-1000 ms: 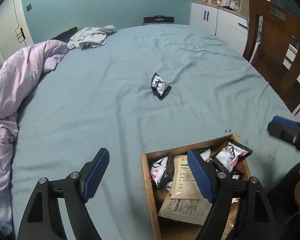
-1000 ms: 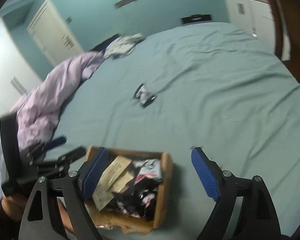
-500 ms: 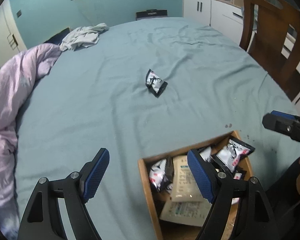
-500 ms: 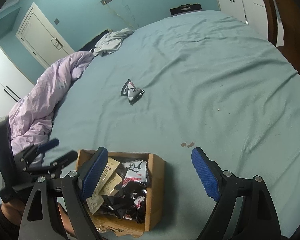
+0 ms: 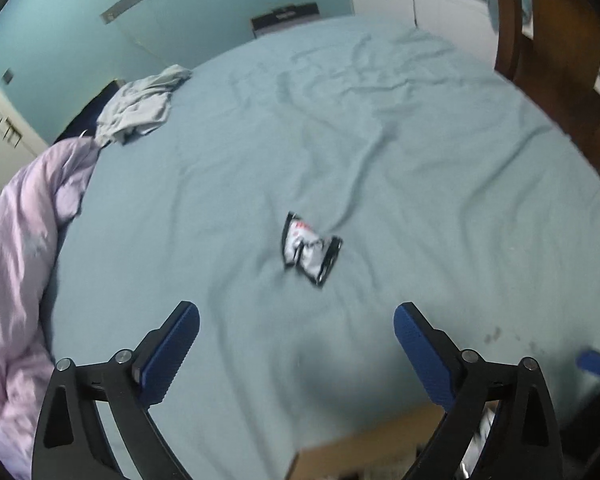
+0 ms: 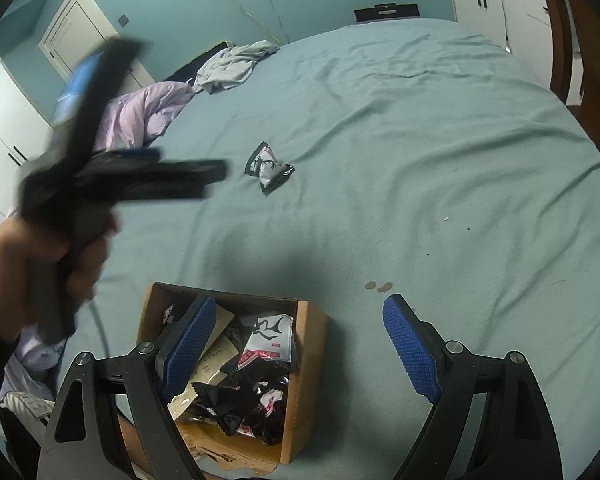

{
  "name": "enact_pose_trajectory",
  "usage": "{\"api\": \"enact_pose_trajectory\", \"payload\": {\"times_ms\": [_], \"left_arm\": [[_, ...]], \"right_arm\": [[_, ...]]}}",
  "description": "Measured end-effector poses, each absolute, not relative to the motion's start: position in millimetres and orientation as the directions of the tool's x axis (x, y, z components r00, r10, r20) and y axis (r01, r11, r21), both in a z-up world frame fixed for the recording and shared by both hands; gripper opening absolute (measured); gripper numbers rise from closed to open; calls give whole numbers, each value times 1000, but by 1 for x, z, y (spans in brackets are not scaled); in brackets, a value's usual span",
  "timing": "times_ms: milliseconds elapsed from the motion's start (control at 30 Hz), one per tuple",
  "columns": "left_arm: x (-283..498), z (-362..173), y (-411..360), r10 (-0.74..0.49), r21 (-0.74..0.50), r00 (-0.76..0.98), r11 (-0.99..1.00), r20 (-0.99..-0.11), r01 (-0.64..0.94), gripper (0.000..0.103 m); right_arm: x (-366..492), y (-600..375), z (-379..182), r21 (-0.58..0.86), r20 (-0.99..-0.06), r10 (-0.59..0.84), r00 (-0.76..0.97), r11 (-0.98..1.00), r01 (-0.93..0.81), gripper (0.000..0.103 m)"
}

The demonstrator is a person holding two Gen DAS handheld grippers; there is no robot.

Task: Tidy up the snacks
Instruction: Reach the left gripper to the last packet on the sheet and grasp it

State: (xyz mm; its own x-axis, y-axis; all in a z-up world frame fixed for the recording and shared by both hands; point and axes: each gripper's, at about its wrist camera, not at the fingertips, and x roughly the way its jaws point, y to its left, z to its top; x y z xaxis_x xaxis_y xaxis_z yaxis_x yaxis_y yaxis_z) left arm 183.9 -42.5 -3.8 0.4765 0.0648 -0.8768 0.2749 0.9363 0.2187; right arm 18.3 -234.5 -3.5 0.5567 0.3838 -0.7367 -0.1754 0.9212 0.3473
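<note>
Bedding fills both views: a wide teal sheet (image 6: 420, 140) covers the bed, with a bunched lilac duvet (image 5: 16, 272) along its left edge and a crumpled grey garment (image 5: 140, 108) toward the far left corner. At the near edge sits an open cardboard box (image 6: 304, 344), already holding a heap of black-and-white snack packets (image 6: 252, 392). One stray snack packet (image 5: 310, 250) lies alone near the middle of the sheet, well apart from the box. The left gripper (image 5: 296, 344) is empty, aimed at that packet, its jaws opening with nothing between them; in the right wrist view it is motion-blurred, so its exact height above the sheet is hard to judge. The right gripper (image 6: 296, 356) hovers over the box's right wall, jaws spread and holding nothing. To do this step well, the left jaws should probably straddle the packet's pinched middle, press lightly into the soft sheet, and close without catching fabric.
</note>
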Motion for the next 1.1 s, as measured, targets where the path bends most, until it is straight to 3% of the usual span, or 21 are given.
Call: {"api": "enact_pose_trajectory", "payload": {"times_ms": [433, 467, 567, 600, 633, 733, 833, 1100], "left_arm": [[285, -100, -66, 120, 214, 328, 940, -937, 265, 97], [287, -108, -65, 120, 207, 305, 940, -945, 271, 94], [289, -115, -62, 46, 127, 272, 950, -961, 286, 75], [290, -114, -59, -8, 65, 250, 957, -968, 281, 55], [289, -114, -56, -48, 16, 232, 964, -972, 266, 45], [278, -110, -57, -23, 34, 244, 973, -970, 230, 33], [263, -101, -50, -66, -22, 217, 980, -974, 196, 31], [194, -20, -18, -41, 27, 327, 979, -944, 201, 31]], "right_arm": [[54, -246, -32, 429, -766, 447, 461, 891, -151, 85], [57, -248, -33, 442, -766, 456, 454, 886, -144, 85], [61, -251, -34, 474, -749, 483, 453, 869, -143, 85], [60, -251, -33, 471, -748, 481, 458, 870, -145, 85], [60, -250, -33, 460, -750, 473, 463, 875, -149, 85], [60, -245, -33, 431, -761, 452, 464, 888, -159, 85], [53, -242, -27, 405, -761, 434, 482, 898, -170, 85], [34, -236, -14, 355, -747, 397, 533, 916, -185, 85]]}}
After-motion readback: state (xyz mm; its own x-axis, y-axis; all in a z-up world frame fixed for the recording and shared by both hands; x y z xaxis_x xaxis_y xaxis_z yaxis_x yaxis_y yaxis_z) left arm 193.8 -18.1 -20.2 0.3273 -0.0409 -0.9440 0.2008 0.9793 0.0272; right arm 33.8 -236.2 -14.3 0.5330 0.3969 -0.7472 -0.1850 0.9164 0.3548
